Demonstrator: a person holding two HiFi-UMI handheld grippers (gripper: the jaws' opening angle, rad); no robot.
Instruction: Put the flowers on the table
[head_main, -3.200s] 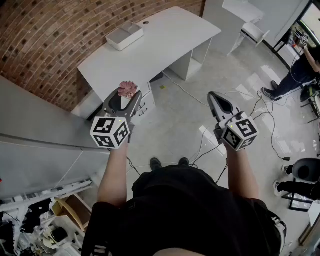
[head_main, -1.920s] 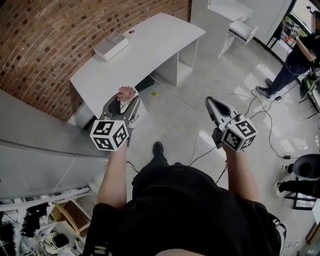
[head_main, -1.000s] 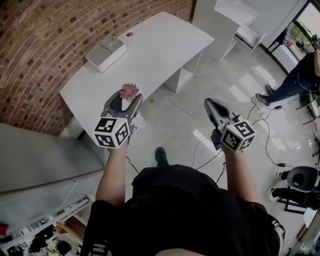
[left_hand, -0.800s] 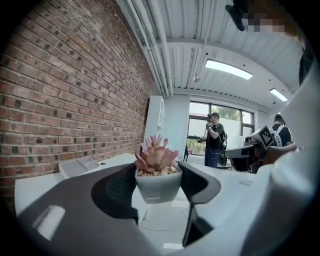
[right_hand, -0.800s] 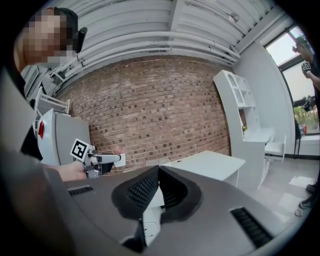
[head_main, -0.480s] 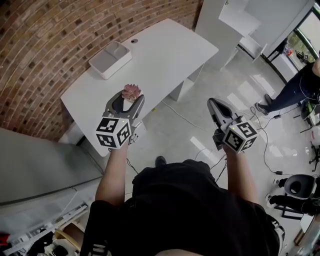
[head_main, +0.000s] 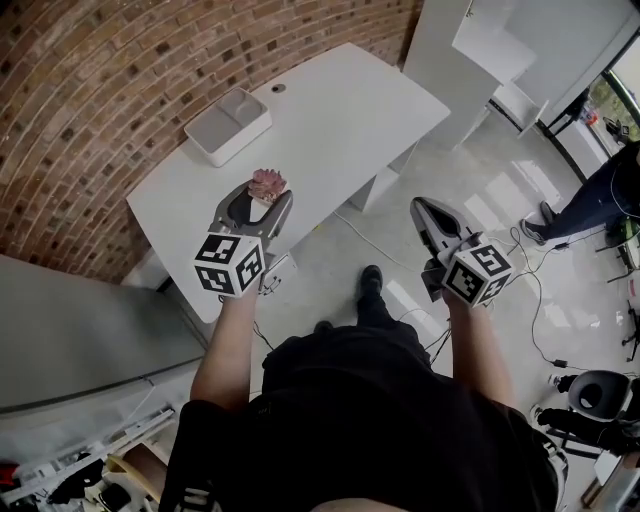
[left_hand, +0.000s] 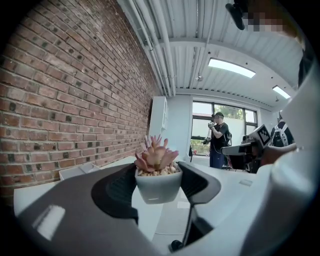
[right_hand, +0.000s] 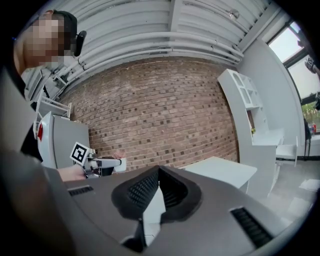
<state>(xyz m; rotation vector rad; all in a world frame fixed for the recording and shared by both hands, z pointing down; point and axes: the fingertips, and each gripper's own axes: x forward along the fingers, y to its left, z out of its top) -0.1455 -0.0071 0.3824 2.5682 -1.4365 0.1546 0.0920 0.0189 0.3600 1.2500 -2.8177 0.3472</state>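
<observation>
A small white pot with a pink succulent (head_main: 267, 186) (left_hand: 157, 173) is held between the jaws of my left gripper (head_main: 262, 200) (left_hand: 159, 182), which is shut on it. In the head view the pot hangs over the near edge of the white table (head_main: 330, 110). My right gripper (head_main: 422, 209) (right_hand: 158, 172) is held over the floor to the right of the table, its jaws closed tip to tip with nothing in them. The right gripper view also shows the left gripper (right_hand: 99, 164) out to the left.
A white tray (head_main: 229, 124) sits on the table's far left, near the brick wall (head_main: 90, 100). White shelving (head_main: 480, 50) stands beyond the table's right end. Cables (head_main: 540, 300) trail over the glossy floor. A person (head_main: 600, 195) stands at the far right. A grey cabinet (head_main: 70, 330) is at my left.
The person has stepped toward the table: it now lies closer beneath the grippers, and the pot in the left gripper has come over the table's near edge. Both grippers keep their state.
</observation>
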